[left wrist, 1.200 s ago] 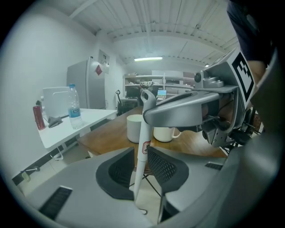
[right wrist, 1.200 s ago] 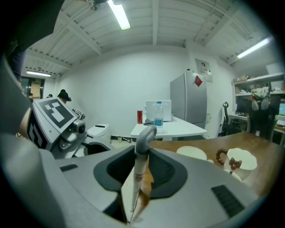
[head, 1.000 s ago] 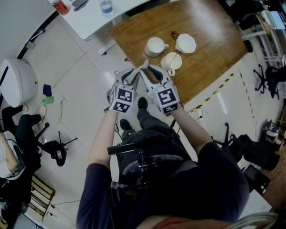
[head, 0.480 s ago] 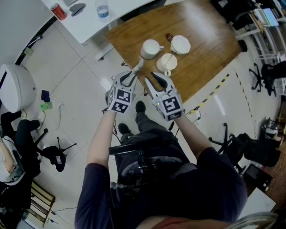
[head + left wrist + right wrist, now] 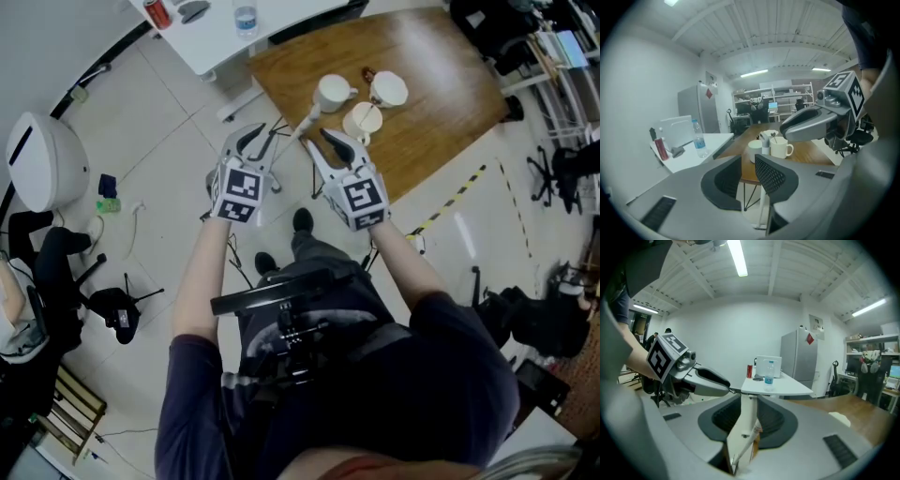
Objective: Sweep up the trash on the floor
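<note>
My right gripper [image 5: 319,141] has a flat white handle [image 5: 309,124] between its jaws. In the right gripper view the handle [image 5: 740,432] stands upright between the pads and touches them; the jaws [image 5: 750,408] have just been opening slightly around it. My left gripper [image 5: 258,141] hangs to its left, open, with nothing between its pads [image 5: 747,164]. Each gripper sees the other: the right gripper [image 5: 806,126] and the left gripper [image 5: 708,380]. Small blue and green scraps [image 5: 106,192] lie on the tiled floor at far left.
Ahead is a wooden table [image 5: 441,84] bearing three white cups [image 5: 333,92]. A white table [image 5: 211,37] holds a water bottle [image 5: 246,17] and a red can [image 5: 157,14]. A white domed machine [image 5: 42,164], a black stand [image 5: 112,305] and striped floor tape [image 5: 459,192] are around.
Both grippers have risen and shifted toward the tables. Their tips, together a second ago, now stand apart. The white handle went along with the right gripper.
</note>
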`<act>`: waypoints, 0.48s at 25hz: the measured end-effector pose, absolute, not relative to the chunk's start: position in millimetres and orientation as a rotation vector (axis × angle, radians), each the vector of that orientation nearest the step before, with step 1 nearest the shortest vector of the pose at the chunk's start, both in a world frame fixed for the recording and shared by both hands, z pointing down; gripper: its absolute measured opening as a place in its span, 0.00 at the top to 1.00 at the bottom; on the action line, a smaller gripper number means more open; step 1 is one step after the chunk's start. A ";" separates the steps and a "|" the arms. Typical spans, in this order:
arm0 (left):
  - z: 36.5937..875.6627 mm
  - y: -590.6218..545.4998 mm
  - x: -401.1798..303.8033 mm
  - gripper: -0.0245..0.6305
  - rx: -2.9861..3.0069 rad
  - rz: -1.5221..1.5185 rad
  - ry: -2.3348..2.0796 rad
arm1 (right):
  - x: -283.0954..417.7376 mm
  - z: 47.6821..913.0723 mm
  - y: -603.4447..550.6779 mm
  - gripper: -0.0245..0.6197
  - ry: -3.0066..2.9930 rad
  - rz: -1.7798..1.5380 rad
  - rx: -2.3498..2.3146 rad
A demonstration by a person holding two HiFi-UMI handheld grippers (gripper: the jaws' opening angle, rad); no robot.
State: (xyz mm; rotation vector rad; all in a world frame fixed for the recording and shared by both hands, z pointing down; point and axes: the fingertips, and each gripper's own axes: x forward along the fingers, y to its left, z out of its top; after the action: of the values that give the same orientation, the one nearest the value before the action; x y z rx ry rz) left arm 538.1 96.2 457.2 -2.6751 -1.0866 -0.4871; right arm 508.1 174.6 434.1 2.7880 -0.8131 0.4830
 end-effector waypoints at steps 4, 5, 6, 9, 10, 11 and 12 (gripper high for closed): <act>385.2 67.1 524.4 0.84 -2.716 -0.296 -1.031 | 494.2 401.4 141.9 0.76 -0.890 0.380 2.767; 367.2 58.6 519.5 0.84 -2.728 -0.254 -1.019 | 490.3 390.5 132.5 0.76 -0.912 0.352 2.771; 350.0 50.0 514.3 0.84 -2.739 -0.215 -1.006 | 486.6 378.2 123.1 0.76 -0.939 0.324 2.780; 303.8 23.9 495.1 0.92 -2.773 -0.105 -0.949 | 473.5 342.4 97.0 0.79 -1.033 0.239 2.811; 291.4 15.8 487.3 0.95 -2.785 -0.076 -0.934 | 468.0 332.4 89.5 0.79 -1.057 0.213 2.812; 281.2 8.3 479.3 0.96 -2.795 -0.054 -0.923 | 461.9 322.8 82.1 0.79 -1.077 0.187 2.807; 273.5 1.1 471.7 0.96 -2.803 -0.043 -0.913 | 455.7 313.5 74.4 0.80 -1.095 0.163 2.799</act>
State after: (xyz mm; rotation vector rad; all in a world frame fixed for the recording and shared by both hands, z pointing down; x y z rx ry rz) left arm 471.7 1.1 273.5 -2.8030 -0.9132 -0.0427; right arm 455.7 74.4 313.5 2.7995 -1.0949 0.1626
